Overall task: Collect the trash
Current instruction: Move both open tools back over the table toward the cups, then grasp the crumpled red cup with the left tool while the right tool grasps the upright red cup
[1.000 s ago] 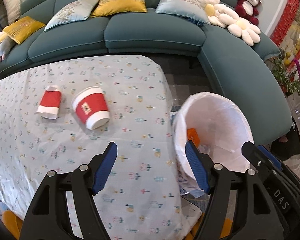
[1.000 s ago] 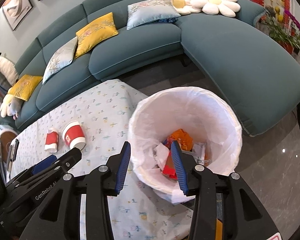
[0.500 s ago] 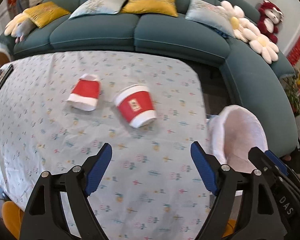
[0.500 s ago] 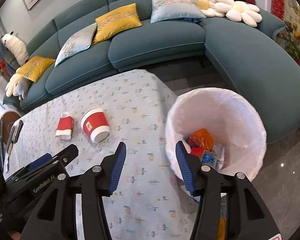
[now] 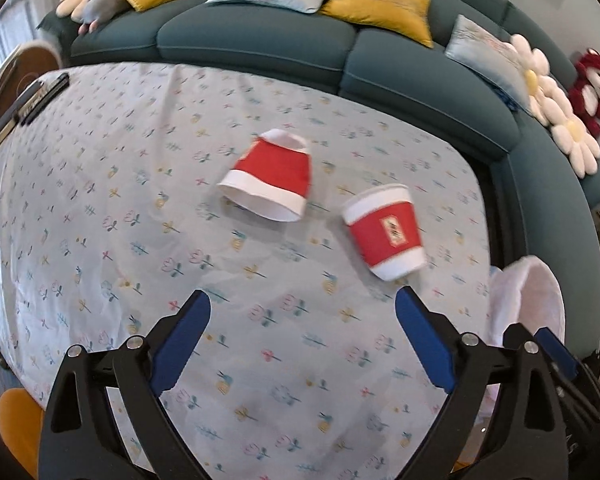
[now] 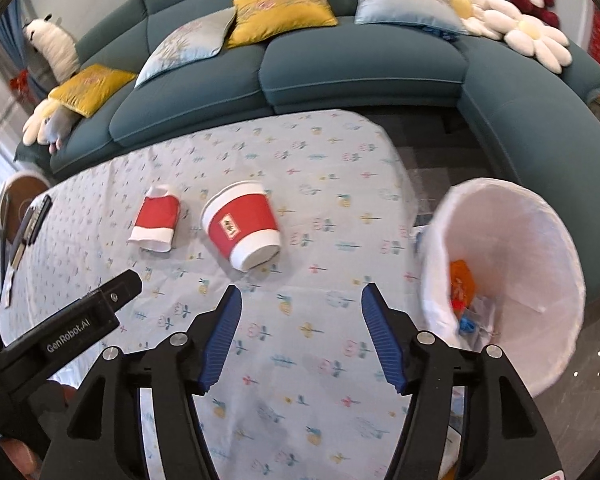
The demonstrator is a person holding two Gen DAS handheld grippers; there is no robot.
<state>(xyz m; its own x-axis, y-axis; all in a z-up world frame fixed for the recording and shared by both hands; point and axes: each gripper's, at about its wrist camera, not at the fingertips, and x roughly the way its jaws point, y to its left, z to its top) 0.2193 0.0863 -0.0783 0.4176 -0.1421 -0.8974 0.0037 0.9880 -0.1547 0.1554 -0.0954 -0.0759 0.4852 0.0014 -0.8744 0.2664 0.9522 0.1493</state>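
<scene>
A: L tongs [image 5: 302,344] — state?

B: Released, wide apart, nothing btwn the blue pads [image 5: 182,342]. Hovered over the table [image 5: 100,208], floral cloth on it.

A: R tongs [image 6: 300,334]?

B: Same: spread, empty, above the cloth. L tongs' black body was visible to their left in the right wrist view.

A: Trash on the table?

B: Two red/white paper cups, both lying on their sides. Crushed cup [image 5: 270,174] sat ahead of the L tongs, roughly centred btwn the fingers but well beyond the tips. Round cup [image 5: 384,232] sat ahead and to the right, just past the L tongs' right fingertip, not touching it. Cups near each other, apart.

A: From the R side?

B: Round cup [image 6: 242,226] ahead of the R tongs' left finger, label facing up, one end turned toward the tongs. Crushed cup [image 6: 156,220] further left of it.

A: Bin?

B: White-lined bin [image 6: 540,240] stood on the floor off the table's end, right of the R tongs, close beside the right finger. Held orange, red and blue scraps [image 6: 460,292] at the bottom. In the left wrist view only its rim [image 5: 528,300] showed, right of the L tongs.

A: Background?

B: Teal sofa [image 6: 360,68] beyond the table w/ yellow and pale-blue cushions; dark flat items [image 5: 40,96] at the table's far-left edge, too small to ID.
</scene>
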